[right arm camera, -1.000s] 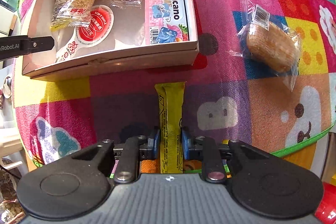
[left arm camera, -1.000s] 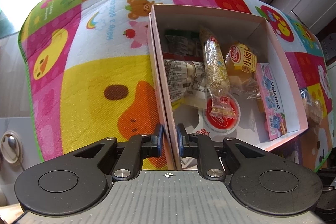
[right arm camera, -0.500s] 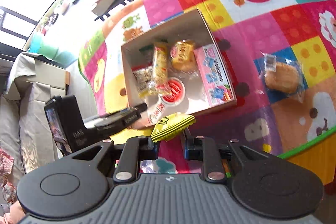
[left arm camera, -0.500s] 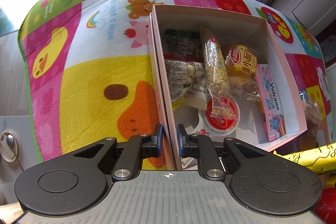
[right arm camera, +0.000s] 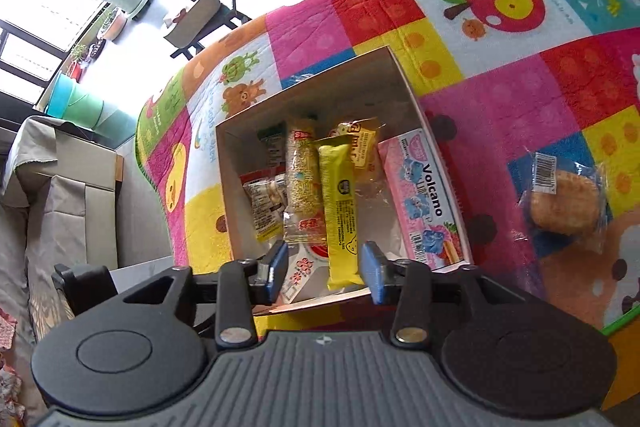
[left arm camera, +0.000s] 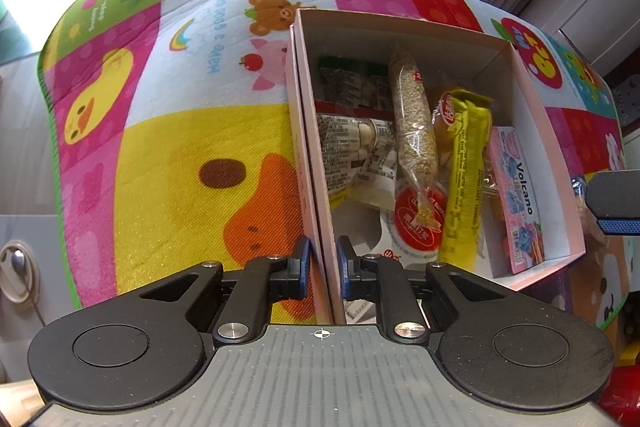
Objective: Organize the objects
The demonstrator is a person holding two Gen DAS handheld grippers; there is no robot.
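While the left tool (left arm camera: 322,261) is clamped narrowly on the near side wall of the pink box (left arm camera: 532,115), the right tool (right arm camera: 324,269) stands wide open above the box's near edge with nothing between its jaws. Inside the box the yellow snack bar (right arm camera: 338,203) lies lengthwise, partly over the orange-wrapped bun (right arm camera: 362,143), with the grain stick (right arm camera: 302,183) to one side and the pink Volcano carton (right arm camera: 420,193) to the other. Outside the box, well apart from its far side wall, one wrapped cake (right arm camera: 564,201) lies on the patterned mat (right arm camera: 520,95) covering the surface.

Judgement: the box step for the bar appears complete; the cake looks like the remaining item. Risks: the bar rests on other packets and could slide if the box is jolted. The thin cardboard wall may buckle or drag the box if the left tool shifts. The cake's loose, glossy wrapper could slip or crush under a careless pinch.
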